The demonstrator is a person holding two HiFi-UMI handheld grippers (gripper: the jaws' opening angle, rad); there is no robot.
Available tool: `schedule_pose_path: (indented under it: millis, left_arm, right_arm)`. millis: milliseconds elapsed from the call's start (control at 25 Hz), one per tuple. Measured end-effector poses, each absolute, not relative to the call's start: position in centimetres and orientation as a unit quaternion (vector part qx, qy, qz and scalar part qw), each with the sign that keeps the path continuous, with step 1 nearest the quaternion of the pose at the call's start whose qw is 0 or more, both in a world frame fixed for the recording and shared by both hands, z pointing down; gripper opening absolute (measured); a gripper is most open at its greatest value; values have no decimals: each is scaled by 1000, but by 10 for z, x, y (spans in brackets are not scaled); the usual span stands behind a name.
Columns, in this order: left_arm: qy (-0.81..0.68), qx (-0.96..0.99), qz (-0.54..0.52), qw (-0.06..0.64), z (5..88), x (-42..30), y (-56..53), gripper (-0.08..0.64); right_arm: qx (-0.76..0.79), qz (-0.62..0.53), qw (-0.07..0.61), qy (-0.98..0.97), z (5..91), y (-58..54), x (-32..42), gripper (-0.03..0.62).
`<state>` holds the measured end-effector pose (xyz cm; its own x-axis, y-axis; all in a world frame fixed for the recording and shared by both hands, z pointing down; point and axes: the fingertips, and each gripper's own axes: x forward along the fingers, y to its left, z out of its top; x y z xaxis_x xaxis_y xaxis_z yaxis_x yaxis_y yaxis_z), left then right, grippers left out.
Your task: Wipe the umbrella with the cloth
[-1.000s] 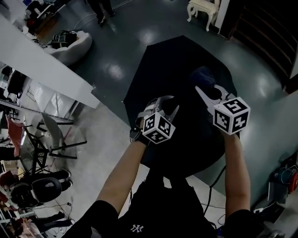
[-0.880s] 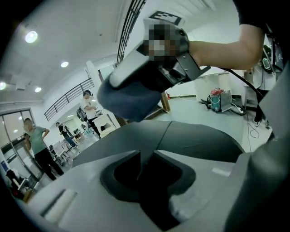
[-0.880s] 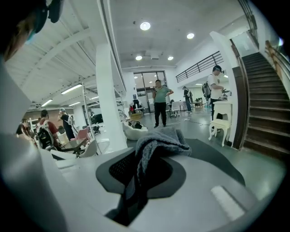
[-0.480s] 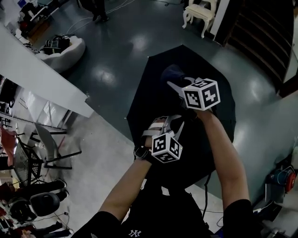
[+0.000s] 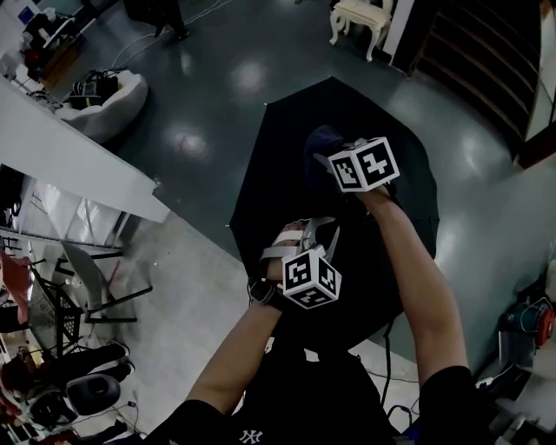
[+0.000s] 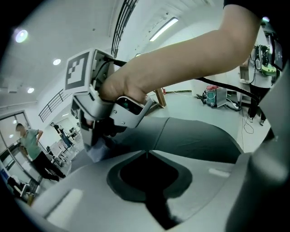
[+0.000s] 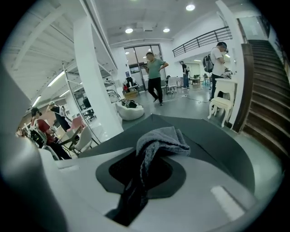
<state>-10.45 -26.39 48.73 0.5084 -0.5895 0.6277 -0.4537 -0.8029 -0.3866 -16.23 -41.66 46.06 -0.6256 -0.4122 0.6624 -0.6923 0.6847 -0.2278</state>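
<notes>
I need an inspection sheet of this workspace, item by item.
Surface: dark glossy floor.
Job's things: black umbrella, open; grey cloth, held over its canopy.
Clutter: white beanbag; white chair.
Grippers: right tool shut on the cloth; left tool over the canopy, jaws together.
Cables: one cable on the floor near the person.
Surroundings: staircase; people standing.

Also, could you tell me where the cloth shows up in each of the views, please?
Head view: cloth upper centre, at the right gripper tips.
Left gripper view: left of centre, under the right gripper.
Right gripper view: centre, between the jaws.
Shared landmark: the black umbrella beneath it.
</notes>
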Motion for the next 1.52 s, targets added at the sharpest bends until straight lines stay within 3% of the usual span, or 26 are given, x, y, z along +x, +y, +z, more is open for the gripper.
schedule_pose_path:
  millis: [1520]
  left_arm:
    - [340,-854,-392,48,491,-101,-270,25]
  right_arm:
    - [412,328,243,-815,534,-353,96,81]
